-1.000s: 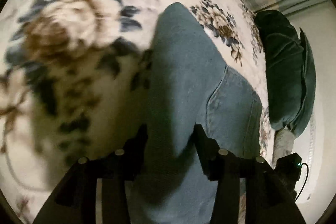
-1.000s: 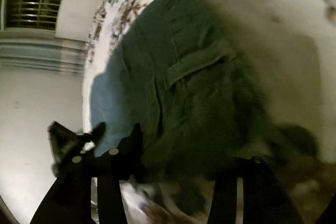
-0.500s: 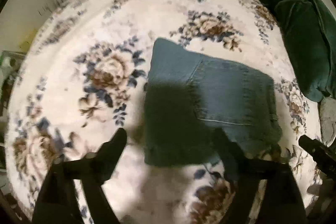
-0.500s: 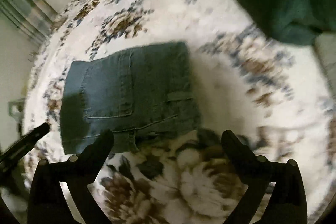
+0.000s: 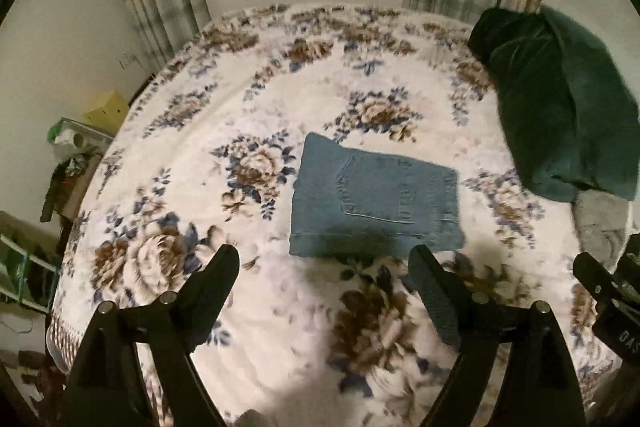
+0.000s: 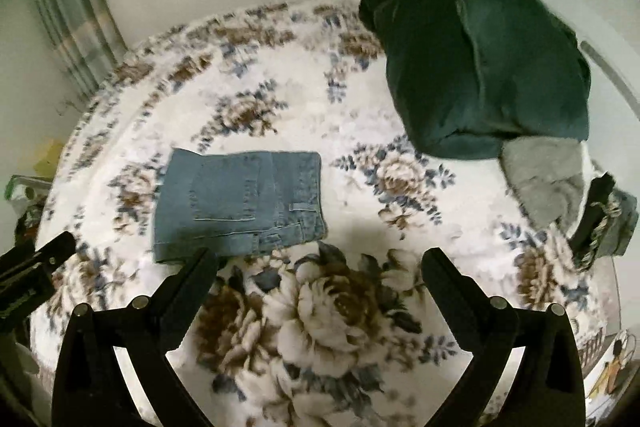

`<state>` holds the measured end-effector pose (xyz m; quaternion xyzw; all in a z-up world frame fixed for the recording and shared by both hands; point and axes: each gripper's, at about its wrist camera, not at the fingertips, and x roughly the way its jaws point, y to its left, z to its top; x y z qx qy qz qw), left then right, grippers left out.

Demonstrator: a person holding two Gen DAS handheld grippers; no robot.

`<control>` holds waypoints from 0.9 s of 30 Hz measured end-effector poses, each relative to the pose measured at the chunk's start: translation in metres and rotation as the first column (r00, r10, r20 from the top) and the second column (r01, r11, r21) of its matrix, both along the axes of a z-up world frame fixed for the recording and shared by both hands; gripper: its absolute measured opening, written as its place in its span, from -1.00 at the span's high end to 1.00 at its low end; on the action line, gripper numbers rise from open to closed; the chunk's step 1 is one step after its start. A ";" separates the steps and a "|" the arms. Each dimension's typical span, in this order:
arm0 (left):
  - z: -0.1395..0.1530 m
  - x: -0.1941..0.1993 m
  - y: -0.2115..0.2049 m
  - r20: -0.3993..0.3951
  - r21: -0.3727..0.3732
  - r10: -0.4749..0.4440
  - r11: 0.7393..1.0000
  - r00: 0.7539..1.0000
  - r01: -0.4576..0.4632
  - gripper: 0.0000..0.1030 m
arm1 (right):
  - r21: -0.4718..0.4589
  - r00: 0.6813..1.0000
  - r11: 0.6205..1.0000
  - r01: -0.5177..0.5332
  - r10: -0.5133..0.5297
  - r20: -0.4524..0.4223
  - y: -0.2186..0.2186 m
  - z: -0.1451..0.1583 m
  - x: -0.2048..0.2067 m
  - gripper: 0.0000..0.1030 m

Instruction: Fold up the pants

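Both grippers have pulled back from the jeans (image 5: 376, 203) since half a second ago; the folded bundle now looks smaller, lying mid-frame on the flowered blanket (image 5: 280, 327). Left gripper (image 5: 324, 263) and right gripper (image 6: 320, 267) hover with fingers spread apart, holding nothing. The jeans' long axis runs left-right, waistband toward the lower right

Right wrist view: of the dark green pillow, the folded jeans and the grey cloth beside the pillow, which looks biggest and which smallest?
1. Dark green pillow, plainly the largest.
2. Folded jeans.
3. Grey cloth, the smallest, though the pillow hides part of it.

Fisheye bending near the edges makes this apparent size only.
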<state>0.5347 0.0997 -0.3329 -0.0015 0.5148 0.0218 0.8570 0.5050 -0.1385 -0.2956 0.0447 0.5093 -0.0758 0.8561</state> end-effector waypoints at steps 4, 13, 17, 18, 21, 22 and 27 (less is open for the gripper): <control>0.058 -0.050 -0.011 0.068 0.015 0.002 1.000 0.998 -0.003 -0.68 | -0.001 0.998 1.000 -0.025 0.025 0.058 -0.001 0.061 -0.048 -1.00; 0.168 -0.150 -0.026 0.201 0.015 0.017 1.000 0.979 -0.021 -0.68 | -0.008 0.977 0.996 -0.086 0.086 0.194 -0.010 0.191 -0.166 -1.00; 0.202 -0.184 -0.029 0.241 0.008 0.031 0.999 0.970 -0.033 -0.68 | -0.005 0.967 0.993 -0.114 0.112 0.230 -0.015 0.235 -0.208 -1.00; 0.208 -0.191 -0.029 0.247 0.005 0.032 0.999 0.969 -0.034 -0.68 | -0.008 0.965 0.993 -0.118 0.116 0.236 -0.015 0.242 -0.215 -1.00; 0.225 -0.209 -0.027 0.256 -0.012 0.043 0.999 0.966 -0.041 -0.68 | -0.013 0.957 0.992 -0.126 0.125 0.260 -0.015 0.269 -0.239 -1.00; 0.230 -0.215 -0.025 0.262 -0.014 0.049 0.999 0.964 -0.047 -0.68 | -0.018 0.955 0.992 -0.129 0.129 0.266 -0.014 0.278 -0.246 -1.00; 0.247 -0.229 -0.023 0.276 -0.012 0.041 0.999 0.960 -0.039 -0.68 | -0.045 0.943 0.990 -0.137 0.144 0.299 -0.007 0.315 -0.275 -1.00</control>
